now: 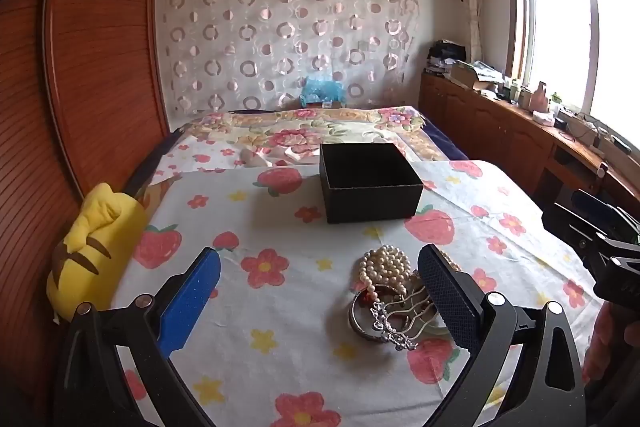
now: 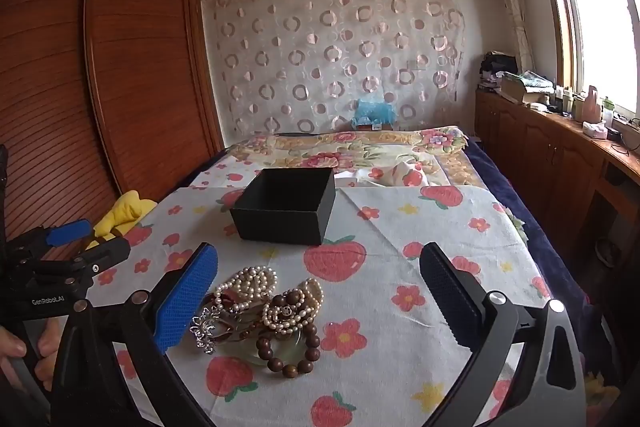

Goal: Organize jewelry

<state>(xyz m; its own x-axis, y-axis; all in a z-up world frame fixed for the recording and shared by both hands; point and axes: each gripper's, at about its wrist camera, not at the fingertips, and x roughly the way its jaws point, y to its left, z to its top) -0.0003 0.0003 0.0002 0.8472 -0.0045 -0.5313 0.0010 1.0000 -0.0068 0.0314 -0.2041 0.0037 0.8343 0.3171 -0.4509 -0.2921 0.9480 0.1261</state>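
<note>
A pile of jewelry [image 1: 390,291] lies on the flowered tablecloth: a pearl necklace [image 1: 384,263], a silver tiara piece [image 1: 394,323] and a bangle. In the right wrist view the pile [image 2: 264,311] also shows a brown wooden bead bracelet [image 2: 298,351] and a green jade ring. An open, empty black box [image 1: 370,183] [image 2: 286,205] stands behind the pile. My left gripper [image 1: 320,291] is open, its right finger beside the pile. My right gripper [image 2: 320,291] is open, its left finger next to the pile. Both hover low over the table.
A yellow plush toy [image 1: 94,247] [image 2: 124,213] lies at the table's left edge by the wooden wardrobe [image 1: 92,67]. A bed [image 1: 304,131] is behind the table. A cluttered wooden counter [image 2: 560,143] runs along the right under the window.
</note>
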